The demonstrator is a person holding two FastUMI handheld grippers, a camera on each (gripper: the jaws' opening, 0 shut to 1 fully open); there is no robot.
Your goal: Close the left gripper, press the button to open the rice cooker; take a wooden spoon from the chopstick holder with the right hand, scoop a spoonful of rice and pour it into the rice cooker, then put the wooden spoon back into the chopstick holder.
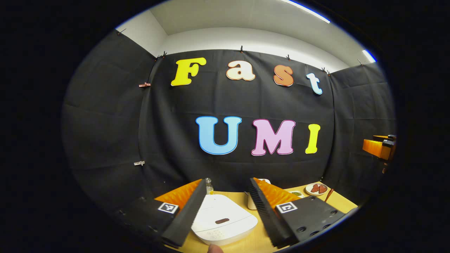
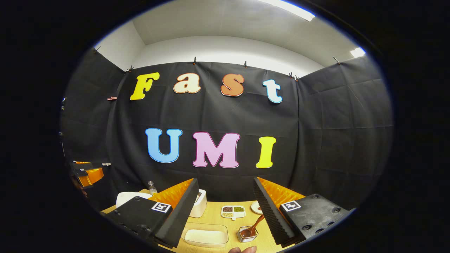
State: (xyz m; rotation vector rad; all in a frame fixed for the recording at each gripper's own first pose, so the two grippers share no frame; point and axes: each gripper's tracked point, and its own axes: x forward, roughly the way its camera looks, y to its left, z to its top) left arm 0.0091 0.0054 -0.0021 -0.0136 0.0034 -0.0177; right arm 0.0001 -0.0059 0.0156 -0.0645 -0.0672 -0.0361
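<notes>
1. My left tongs (image 1: 225, 211) stand spread wide, nothing between them; in the left gripper view their ribbed inner faces frame the rice cooker (image 1: 225, 219), whose left side is hidden behind one finger.
2. The rice cooker is white, smooth and rounded, lid down, with a small dark oval button (image 1: 222, 221) on top. It sits on the pale wooden counter (image 1: 256, 242).
3. My right tongs (image 2: 225, 214) are likewise spread and empty, held above the counter.
4. Below them in the right gripper view lies a clear, shallow rectangular container of white rice (image 2: 205, 236), its near edge cut off.
5. The wooden spoon (image 2: 254, 226) leans with its bowl in a small clear chopstick holder (image 2: 247, 234), its handle partly hidden by my right finger.
6. A white divided dish (image 2: 233, 211) holds dark and green fillings, too small to identify.
7. A white boxy item (image 2: 199, 203) stands half hidden behind my left finger.
8. A small glass bottle (image 1: 209, 186) stands behind the cooker.
</notes>
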